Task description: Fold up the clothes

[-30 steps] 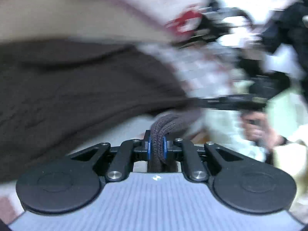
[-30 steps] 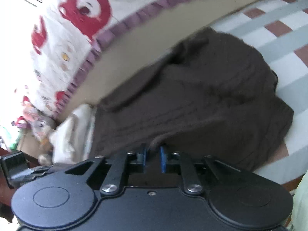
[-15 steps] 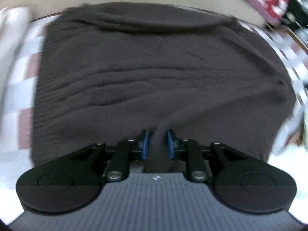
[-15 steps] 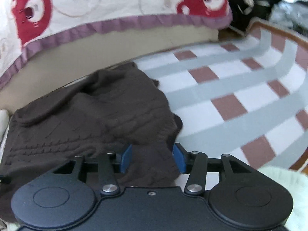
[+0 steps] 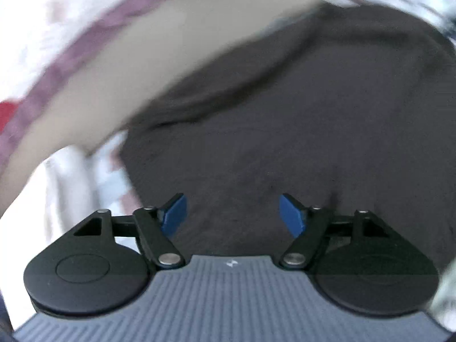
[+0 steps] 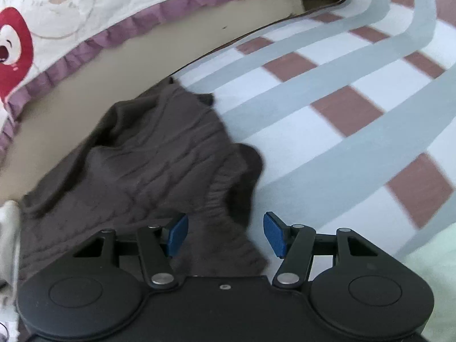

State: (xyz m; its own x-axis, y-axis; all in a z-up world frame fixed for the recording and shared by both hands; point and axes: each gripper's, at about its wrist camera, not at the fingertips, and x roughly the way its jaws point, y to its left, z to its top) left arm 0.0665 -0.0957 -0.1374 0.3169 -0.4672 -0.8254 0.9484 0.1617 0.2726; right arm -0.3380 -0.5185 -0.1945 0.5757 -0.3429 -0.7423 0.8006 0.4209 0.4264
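Note:
A dark brown cable-knit sweater (image 6: 159, 165) lies folded on the checked bed sheet (image 6: 356, 119). In the left wrist view the sweater (image 5: 299, 131) fills most of the frame, blurred. My left gripper (image 5: 233, 216) is open and empty, its blue pads wide apart just above the sweater's near part. My right gripper (image 6: 225, 232) is open and empty over the sweater's ribbed right edge, with the sweater's corner between and below the pads.
A beige headboard or mattress side (image 6: 171, 45) with a purple-frilled bear-print quilt (image 6: 85, 8) runs along the far edge. A white garment (image 6: 8, 228) lies left of the sweater. A pale green cloth (image 6: 427, 256) sits at the near right.
Both grippers have let go of the sweater and opened wide. The sweater now lies flat on the sheet. The left view has swung left, the right view slightly right.

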